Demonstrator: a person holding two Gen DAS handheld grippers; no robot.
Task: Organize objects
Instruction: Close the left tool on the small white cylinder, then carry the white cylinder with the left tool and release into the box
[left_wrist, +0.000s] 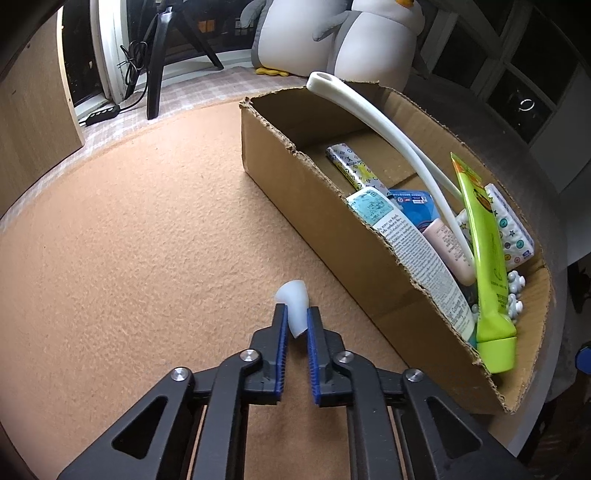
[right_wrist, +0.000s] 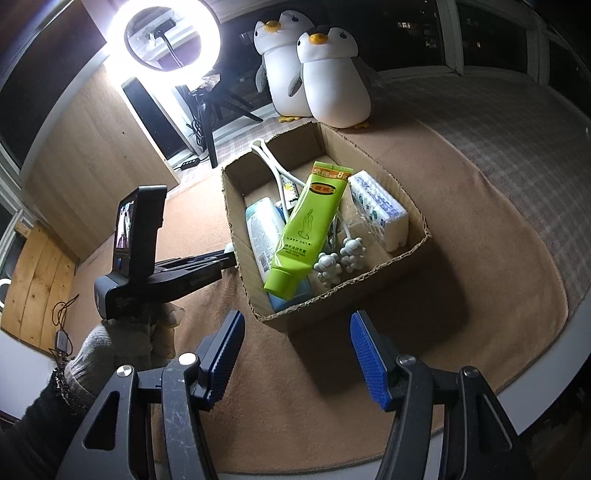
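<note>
My left gripper (left_wrist: 296, 314) is shut on a small translucent white cap (left_wrist: 293, 301), held just above the tan felt mat, left of the cardboard box (left_wrist: 317, 206). The box holds a green tube (left_wrist: 484, 254), a white-and-blue tube (left_wrist: 406, 243), a tissue pack (left_wrist: 511, 232), a white curved massager (left_wrist: 380, 122) and other small items. In the right wrist view the box (right_wrist: 369, 291) lies ahead of my right gripper (right_wrist: 297, 332), which is open and empty above the mat. The left gripper (right_wrist: 207, 264) reaches to the box's left wall there.
Two plush penguins (right_wrist: 325, 74) stand behind the box. A ring light (right_wrist: 162, 33) on a tripod (right_wrist: 210, 122) and a wooden panel (right_wrist: 92, 147) are at the back left. The mat's front edge (right_wrist: 517, 424) curves at the lower right.
</note>
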